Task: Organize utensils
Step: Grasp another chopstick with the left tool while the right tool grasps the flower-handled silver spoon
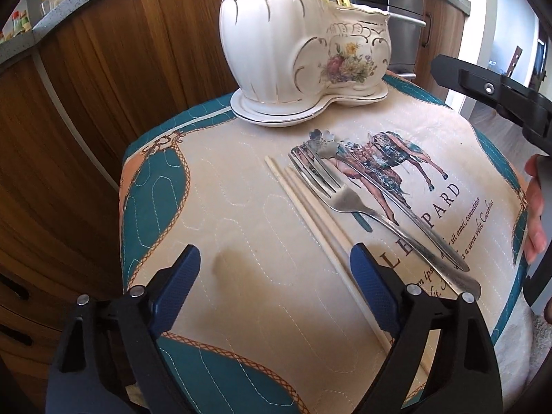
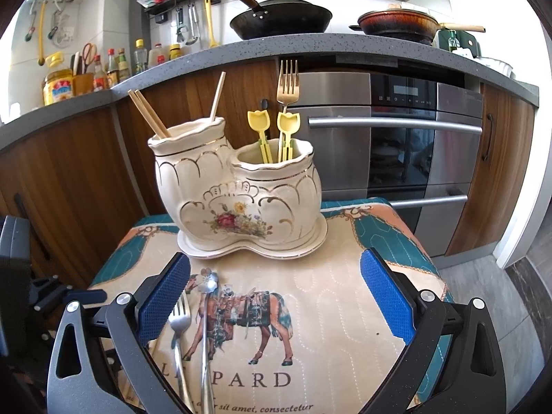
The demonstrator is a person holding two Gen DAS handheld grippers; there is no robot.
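Partly done. Standing in the holder (image 2: 238,189): chopsticks (image 2: 148,114) in the tall pot, gold fork (image 2: 288,82) and yellow picks (image 2: 272,131) in the low one. Lying on the mat (image 1: 241,241) in front of the holder, left to sort: two pale chopsticks (image 1: 310,214), fork (image 1: 331,193), flower-handled utensil (image 1: 379,186). Left gripper (image 1: 276,289) wide, empty, right pad beside the chopsticks. Right gripper (image 2: 276,300) wide, empty. Flower utensil's working end hard to make out; chopstick ends cut off.
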